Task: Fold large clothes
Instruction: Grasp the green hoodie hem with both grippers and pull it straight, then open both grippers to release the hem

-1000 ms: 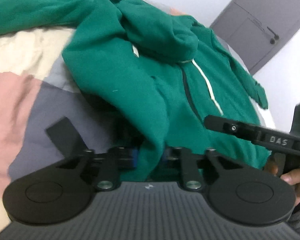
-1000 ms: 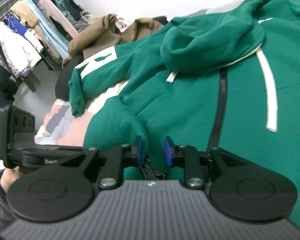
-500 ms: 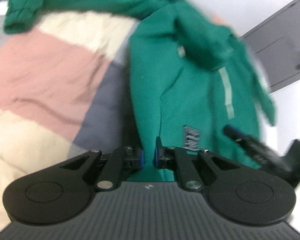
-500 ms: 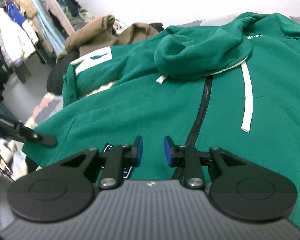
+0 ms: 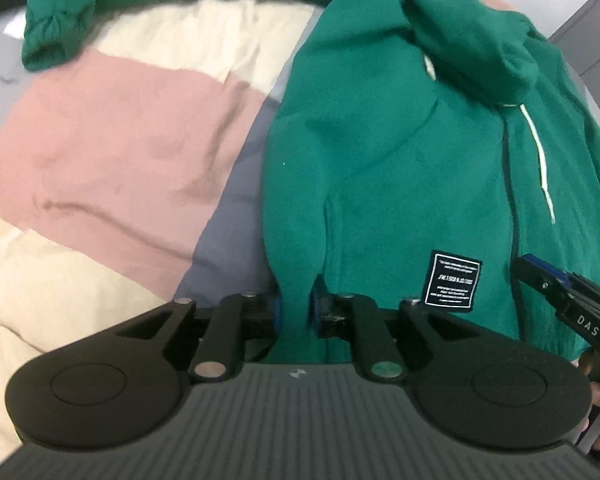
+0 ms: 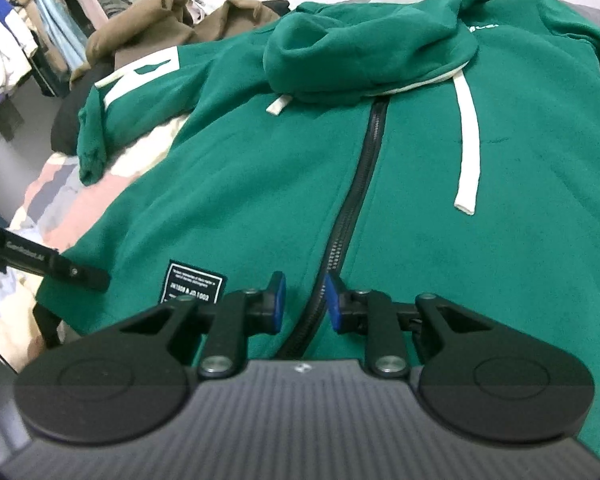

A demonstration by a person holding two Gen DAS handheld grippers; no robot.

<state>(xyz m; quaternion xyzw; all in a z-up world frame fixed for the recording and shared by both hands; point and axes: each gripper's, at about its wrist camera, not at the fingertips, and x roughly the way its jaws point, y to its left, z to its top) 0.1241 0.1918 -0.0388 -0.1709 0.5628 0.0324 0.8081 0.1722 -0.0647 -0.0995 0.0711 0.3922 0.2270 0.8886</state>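
Observation:
A green zip hoodie [image 5: 400, 168] lies front up on a bed, hood bunched at the top, with white drawstrings and a black label patch [image 5: 452, 280]. My left gripper [image 5: 296, 312] is shut on the hoodie's lower left hem corner. In the right wrist view the hoodie [image 6: 420, 200] fills the frame. My right gripper [image 6: 306, 300] is at the bottom hem by the black zipper [image 6: 356, 200], jaws a little apart with fabric and zipper between them. The left gripper's finger [image 6: 76, 274] shows at the hem's left corner.
The bed has a striped cover in pink, cream and grey [image 5: 120, 152]. One green sleeve [image 6: 96, 136] stretches out to the left. Brown clothes [image 6: 148, 28] are piled behind the hoodie. A rack of hanging clothes [image 6: 12, 36] stands at far left. A grey door [image 5: 592, 32] is at right.
Both grippers pulled the lower hem back and apart, so the bunched hoodie front now lies spread flat. The left gripper shifted to the left corner; the label patch is now uncovered.

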